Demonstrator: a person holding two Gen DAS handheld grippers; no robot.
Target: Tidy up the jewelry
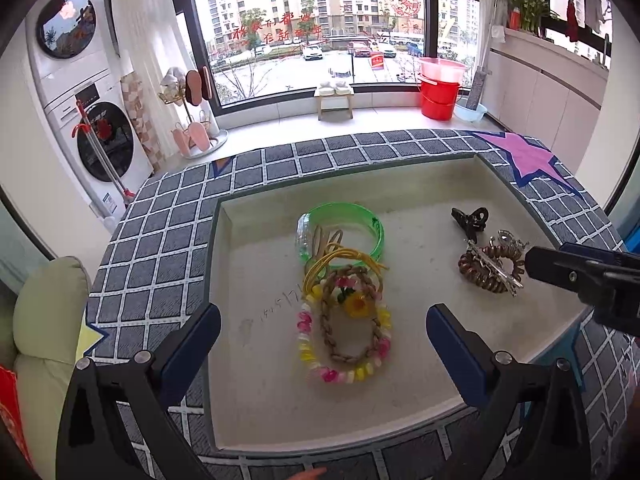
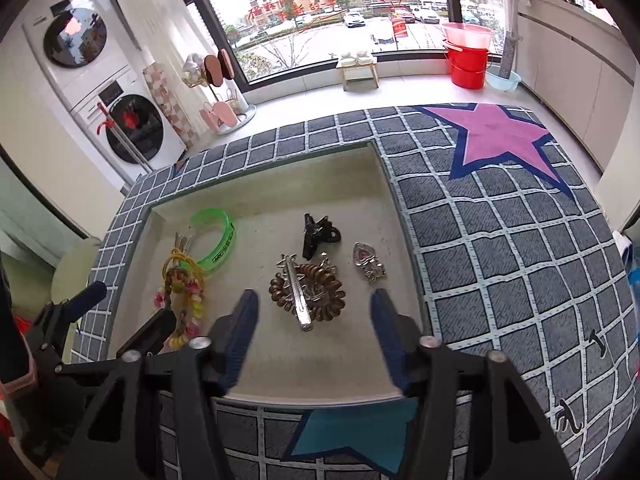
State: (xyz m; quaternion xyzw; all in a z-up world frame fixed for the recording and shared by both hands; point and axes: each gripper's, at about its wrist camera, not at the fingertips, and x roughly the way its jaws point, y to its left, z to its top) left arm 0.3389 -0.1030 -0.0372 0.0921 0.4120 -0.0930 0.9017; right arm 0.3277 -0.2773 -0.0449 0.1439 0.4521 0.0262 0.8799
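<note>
The sorting looked partly done: both grippers hung empty, fingers spread wide. Ahead of the left gripper [image 1: 323, 322] lay one group in the shallow cream tray [image 1: 400, 184]: one green plastic bangle [image 1: 340, 232], one yellow elastic cord [image 1: 340, 262], one braided rope bracelet [image 1: 352, 320], one pink-and-yellow bead bracelet [image 1: 344, 360]. Between the right gripper [image 2: 314, 304] fingers' tips sat one brown spiral hair tie [image 2: 308, 292] under one silver clip [image 2: 298, 296]; beyond them, one black claw clip [image 2: 318, 234] and one silver heart brooch [image 2: 368, 262] lay loose

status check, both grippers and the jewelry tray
Left gripper open, empty, over the flower bracelet. Right gripper open, empty, above the brown coil tie. All pieces loose in the tray; nothing blocking.
</note>
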